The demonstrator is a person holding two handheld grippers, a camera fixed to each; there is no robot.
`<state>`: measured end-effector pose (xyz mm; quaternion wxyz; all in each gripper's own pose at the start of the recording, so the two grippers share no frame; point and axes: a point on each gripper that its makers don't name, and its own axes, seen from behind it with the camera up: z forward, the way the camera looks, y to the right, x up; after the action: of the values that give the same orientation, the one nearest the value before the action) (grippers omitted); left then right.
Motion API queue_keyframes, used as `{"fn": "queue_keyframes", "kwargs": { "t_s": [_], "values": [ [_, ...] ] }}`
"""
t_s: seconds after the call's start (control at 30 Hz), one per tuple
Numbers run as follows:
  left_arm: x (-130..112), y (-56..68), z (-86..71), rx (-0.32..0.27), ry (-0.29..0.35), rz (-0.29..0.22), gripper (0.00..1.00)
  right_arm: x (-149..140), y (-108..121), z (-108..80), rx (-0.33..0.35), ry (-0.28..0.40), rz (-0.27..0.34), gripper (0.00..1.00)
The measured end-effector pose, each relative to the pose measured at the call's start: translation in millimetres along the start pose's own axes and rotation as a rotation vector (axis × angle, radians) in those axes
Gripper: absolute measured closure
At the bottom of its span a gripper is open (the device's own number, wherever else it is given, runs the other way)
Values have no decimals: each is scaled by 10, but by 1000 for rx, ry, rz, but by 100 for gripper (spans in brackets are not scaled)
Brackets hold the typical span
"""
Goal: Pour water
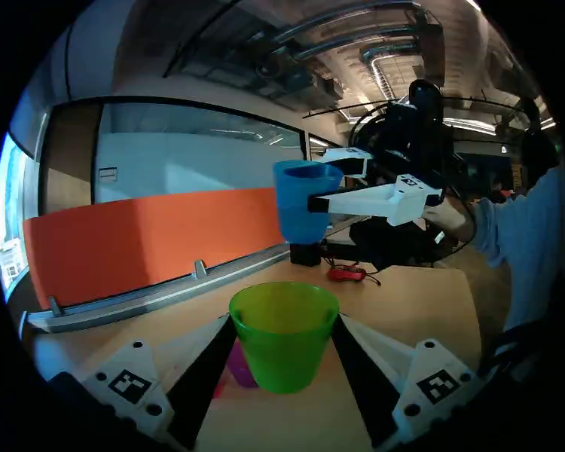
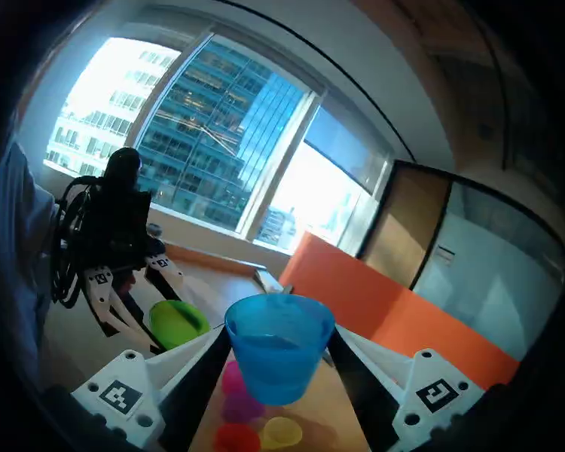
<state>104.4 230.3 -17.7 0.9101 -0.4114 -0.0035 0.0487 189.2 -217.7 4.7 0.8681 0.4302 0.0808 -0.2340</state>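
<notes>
In the left gripper view my left gripper [image 1: 284, 343] is shut on a green cup [image 1: 285, 334], held upright above the wooden table [image 1: 418, 301]. Beyond it the right gripper [image 1: 320, 181] holds a blue cup [image 1: 301, 197] higher up, a person's hand [image 1: 447, 216] behind it. In the right gripper view my right gripper [image 2: 279, 354] is shut on the blue cup [image 2: 279, 344], which has water inside. To the lower left the left gripper [image 2: 158, 301] carries the green cup [image 2: 178, 322], tilted toward this camera.
Small pink, purple, red and yellow cups [image 2: 245, 422] lie on the table below the blue cup. A red object [image 1: 348, 273] and a black stand [image 1: 306, 253] sit at the table's far side. An orange partition [image 1: 147, 233] and large windows [image 2: 207, 158] border the table.
</notes>
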Motion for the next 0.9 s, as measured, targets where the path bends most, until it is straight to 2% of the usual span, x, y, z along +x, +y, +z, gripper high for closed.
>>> {"fn": "queue_keyframes", "kwargs": {
  "t_s": [0.57, 0.9],
  "values": [
    [-11, 35, 53, -16, 3, -18, 14, 272, 162, 148, -33, -3, -226, 9],
    [17, 72, 62, -25, 8, -17, 14, 400, 223, 232, -47, -4, -332, 10]
  ]
}}
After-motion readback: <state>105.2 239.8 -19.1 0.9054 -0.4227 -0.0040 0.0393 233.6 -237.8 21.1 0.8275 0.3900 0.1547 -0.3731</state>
